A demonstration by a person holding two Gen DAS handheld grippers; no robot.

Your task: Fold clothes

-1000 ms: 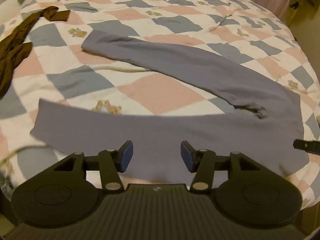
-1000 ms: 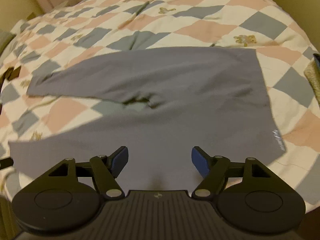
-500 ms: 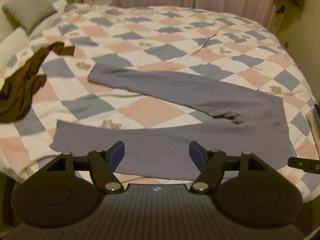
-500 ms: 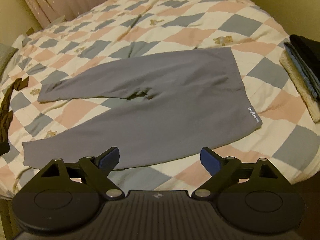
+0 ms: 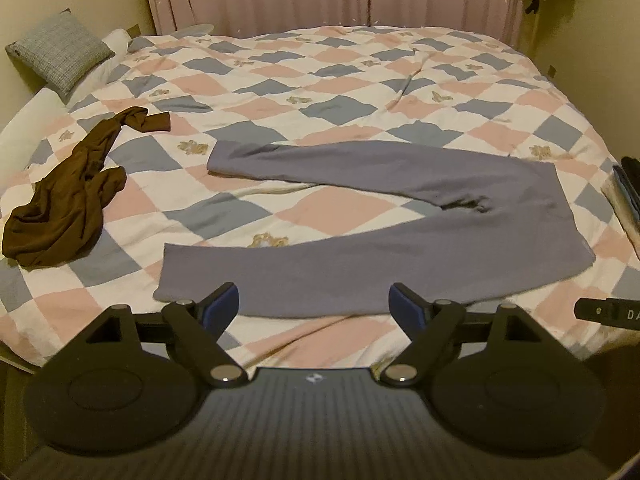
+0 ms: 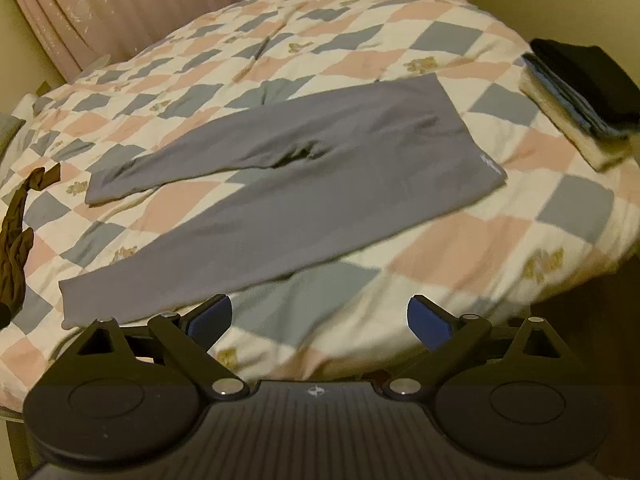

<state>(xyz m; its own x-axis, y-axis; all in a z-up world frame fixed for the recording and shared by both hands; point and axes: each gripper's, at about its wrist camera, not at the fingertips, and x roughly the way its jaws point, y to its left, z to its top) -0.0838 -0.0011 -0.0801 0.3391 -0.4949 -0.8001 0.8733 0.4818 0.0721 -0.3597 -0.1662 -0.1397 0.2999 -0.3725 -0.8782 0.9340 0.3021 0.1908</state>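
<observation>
Leggings (image 5: 400, 252) lay flat; our left claw (image 5: 314, 306) and right claw (image 6: 319, 316) gaped empty. Only the right view showed the folded stack (image 6: 580, 96) whole.

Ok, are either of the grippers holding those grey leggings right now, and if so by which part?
Nothing is held. The left gripper and right gripper are both open and empty; the grey leggings lie flat on the quilt.

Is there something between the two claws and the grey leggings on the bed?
Nothing visible. The grey leggings lie flat on the checked quilt, with only bare quilt before the open left claw and the open right claw. The brown garment and folded stack lie off to the sides.
</observation>
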